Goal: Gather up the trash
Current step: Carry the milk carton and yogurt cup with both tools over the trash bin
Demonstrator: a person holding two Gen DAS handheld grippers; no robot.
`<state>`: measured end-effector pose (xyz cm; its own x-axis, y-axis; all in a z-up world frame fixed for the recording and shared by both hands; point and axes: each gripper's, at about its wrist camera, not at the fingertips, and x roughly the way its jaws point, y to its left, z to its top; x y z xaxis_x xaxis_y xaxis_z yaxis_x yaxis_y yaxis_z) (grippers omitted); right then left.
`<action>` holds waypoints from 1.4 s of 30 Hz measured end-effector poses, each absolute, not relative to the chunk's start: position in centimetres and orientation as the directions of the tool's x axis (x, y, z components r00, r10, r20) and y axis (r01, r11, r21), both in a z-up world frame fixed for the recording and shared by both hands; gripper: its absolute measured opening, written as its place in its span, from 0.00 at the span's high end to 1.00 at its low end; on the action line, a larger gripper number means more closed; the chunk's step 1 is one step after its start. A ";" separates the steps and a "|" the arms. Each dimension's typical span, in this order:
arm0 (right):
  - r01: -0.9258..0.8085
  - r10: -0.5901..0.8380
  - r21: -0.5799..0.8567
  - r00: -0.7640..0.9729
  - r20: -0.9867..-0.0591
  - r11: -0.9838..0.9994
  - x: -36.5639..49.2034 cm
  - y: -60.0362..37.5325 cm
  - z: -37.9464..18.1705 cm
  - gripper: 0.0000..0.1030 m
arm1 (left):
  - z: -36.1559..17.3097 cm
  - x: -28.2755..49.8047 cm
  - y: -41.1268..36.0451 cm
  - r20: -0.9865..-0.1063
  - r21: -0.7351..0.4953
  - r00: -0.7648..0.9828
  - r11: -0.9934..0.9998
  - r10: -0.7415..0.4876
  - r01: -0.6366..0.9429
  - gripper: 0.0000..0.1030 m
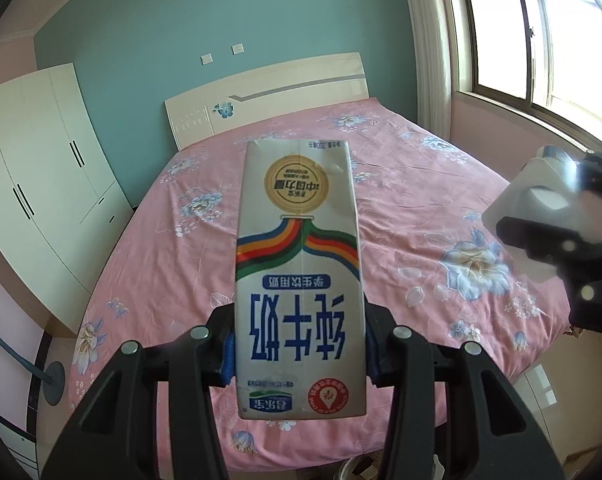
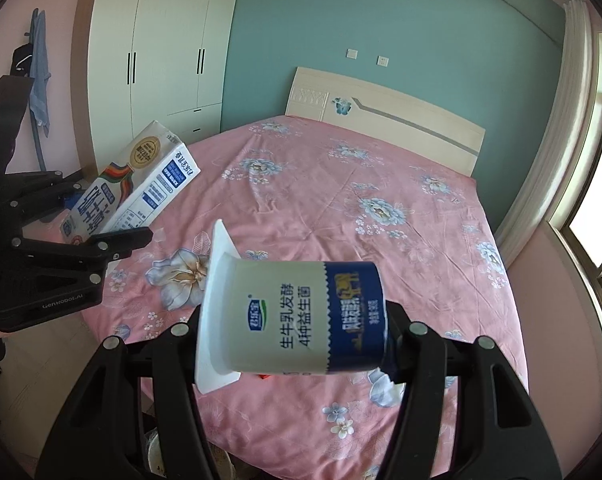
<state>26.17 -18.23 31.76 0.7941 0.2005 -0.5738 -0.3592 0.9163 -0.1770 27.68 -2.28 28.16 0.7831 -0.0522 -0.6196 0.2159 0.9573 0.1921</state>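
Nearest in the left wrist view, the left gripper [image 1: 299, 354] has its fingers pressed against the two sides of a milk carton [image 1: 299, 280], which stands upside down, print inverted, lifted above the bed [image 1: 401, 184]. In the right wrist view, the right gripper [image 2: 297, 336] clamps a yogurt cup [image 2: 297, 316] lying on its side, white rim to the left and dark blue base to the right, also held in the air. Something red peeks out just beneath the cup; what it is cannot be told. Beyond both, the pink floral sheet looks bare out to the headboard [image 2: 385, 116], with a white wardrobe [image 2: 157, 60] at the far left. Judging by this, both pieces are picked up and only the drop-off remains. No bin shows clearly, though blurred shapes sit at the near bottom edge.
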 end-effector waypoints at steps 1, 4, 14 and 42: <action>-0.366 0.205 -0.184 0.797 -0.568 0.912 25.1 -17.9 32.1 0.41 | 28.4 26.7 -2.1 -0.612 0.196 0.789 0.957 -0.052 0.215 0.53; -0.388 0.220 -0.198 0.798 -0.561 0.900 22.3 -17.3 32.5 0.41 | 28.8 24.5 -1.5 -0.602 0.203 0.797 0.954 -0.055 0.220 0.53; -0.445 0.259 -0.211 0.778 -0.573 0.870 16.2 -16.6 30.7 0.41 | 26.1 18.6 -0.4 -0.606 0.264 0.794 0.930 -0.046 0.255 0.53; -0.550 0.251 -0.107 0.536 -0.806 0.828 15.3 -14.4 10.7 0.41 | 5.8 16.5 -1.4 -0.866 0.250 0.500 0.853 -0.015 0.458 0.53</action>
<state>15.25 -14.39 10.75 0.5362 0.2514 -0.8058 -0.5498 0.8284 -0.1074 16.51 -1.38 5.84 0.5002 -0.0151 -0.8658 0.4583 0.8530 0.2499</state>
